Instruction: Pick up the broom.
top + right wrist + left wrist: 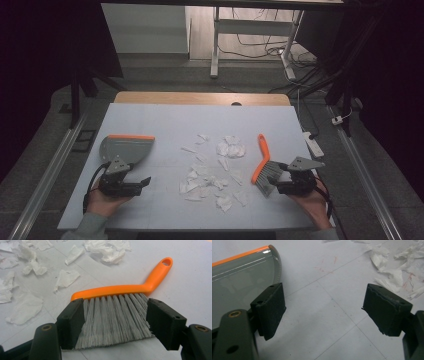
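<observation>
- The brush (117, 312) lies flat on the table (165, 117), its grey bristles between the right gripper's (115, 322) jaws; the jaws stand wide, flanking the bristles, and whether they press them I cannot tell.
- Its orange handle runs away beyond the jaws.
- The dustpan (239, 280) lies just beyond the left gripper's (324, 312) left jaw; those jaws gape with bare table between them.
- Torn paper scraps (212, 175) lie scattered between the two grippers.

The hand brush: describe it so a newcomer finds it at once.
On the white table, look right of the scattered paper scraps. There lies the hand brush, bristles toward the person. Its orange handle and grey bristles set it apart.
</observation>
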The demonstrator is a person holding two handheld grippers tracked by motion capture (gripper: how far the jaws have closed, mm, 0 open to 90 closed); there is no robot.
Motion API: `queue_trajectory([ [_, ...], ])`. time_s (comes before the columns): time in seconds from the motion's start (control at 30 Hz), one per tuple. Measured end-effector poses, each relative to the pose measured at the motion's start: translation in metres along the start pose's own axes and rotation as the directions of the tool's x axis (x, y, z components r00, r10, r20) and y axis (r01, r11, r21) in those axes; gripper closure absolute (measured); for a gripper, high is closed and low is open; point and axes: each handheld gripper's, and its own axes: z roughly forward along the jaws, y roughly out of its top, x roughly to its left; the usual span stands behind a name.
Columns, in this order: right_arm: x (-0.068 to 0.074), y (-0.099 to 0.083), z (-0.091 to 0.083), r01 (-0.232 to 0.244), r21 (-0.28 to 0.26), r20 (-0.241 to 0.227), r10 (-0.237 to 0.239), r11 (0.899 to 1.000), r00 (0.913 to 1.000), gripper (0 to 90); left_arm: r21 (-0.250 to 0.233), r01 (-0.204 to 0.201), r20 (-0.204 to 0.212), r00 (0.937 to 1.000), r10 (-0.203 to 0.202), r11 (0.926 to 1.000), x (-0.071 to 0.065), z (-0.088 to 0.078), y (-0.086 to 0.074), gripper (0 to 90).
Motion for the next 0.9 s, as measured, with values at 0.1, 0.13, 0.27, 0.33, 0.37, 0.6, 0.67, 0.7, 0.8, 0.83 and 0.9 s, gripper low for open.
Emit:
queue_trajectory([
  [0.1, -0.001, 0.001, 0.0, -0.015, -0.007, -0.003, 0.015, 1.0, 0.9999, 30.7, -0.007, 0.003, 0.01, 0.9999, -0.003, 1.0, 0.001, -0.001, 0.0, 19.0],
  [0.13, -0.001, 0.001, 0.0, -0.015, -0.007, -0.003, 0.015, 1.0, 0.9999, 30.7, -0.01, 0.004, 0.013, 0.9999, -0.004, 0.9999, 0.001, -0.001, 0.0, 19.0],
  [0.27, -0.001, 0.002, -0.001, -0.028, -0.016, -0.006, 0.028, 0.999, 0.9996, 31.3, -0.008, 0.004, 0.007, 1.0, -0.004, 1.0, 0.001, 0.001, 0.001, 19.0],
  [0.33, 0.0, 0.002, 0.0, -0.03, -0.007, -0.007, 0.03, 1.0, 0.9995, 31.3, -0.004, 0.006, 0.003, 1.0, -0.006, 1.0, 0.002, 0.001, 0.001, 19.0],
  [0.37, 0.001, 0.002, 0.001, -0.029, -0.001, -0.006, 0.029, 1.0, 0.9996, 31.3, -0.002, 0.002, 0.001, 1.0, -0.002, 1.0, 0.001, 0.001, 0.0, 19.0],
  [0.6, 0.004, 0.005, 0.001, -0.034, 0.004, 0.003, 0.034, 0.999, 0.9994, 31.4, -0.012, -0.001, 0.004, 1.0, 0.002, 0.9999, 0.001, 0.0, 0.0, 19.0],
  [0.67, 0.005, 0.006, 0.001, -0.031, 0.005, 0.004, 0.031, 0.999, 0.9995, 31.4, -0.015, 0.001, 0.007, 1.0, -0.001, 0.9999, 0.002, 0.001, 0.001, 19.0],
  [0.7, 0.006, 0.006, 0.002, -0.027, 0.004, 0.004, 0.027, 1.0, 0.9996, 31.4, -0.015, -0.001, 0.005, 1.0, 0.001, 0.9999, 0.001, 0.002, 0.002, 19.0],
  [0.8, 0.008, 0.007, 0.003, -0.035, 0.006, -0.001, 0.035, 0.999, 0.9994, 31.3, -0.018, -0.006, 0.001, 1.0, 0.006, 0.9998, 0.0, 0.001, 0.002, 19.0],
  [0.83, 0.009, 0.008, 0.003, -0.03, 0.007, -0.003, 0.03, 1.0, 0.9995, 31.3, -0.018, -0.006, 0.001, 1.0, 0.006, 0.9998, 0.0, 0.001, 0.002, 19.0],
  [0.9, 0.012, 0.011, 0.004, -0.026, 0.004, -0.017, 0.026, 1.0, 0.9995, 30.8, -0.022, -0.003, -0.002, 1.0, 0.003, 0.9998, 0.001, 0.0, 0.002, 19.1],
])
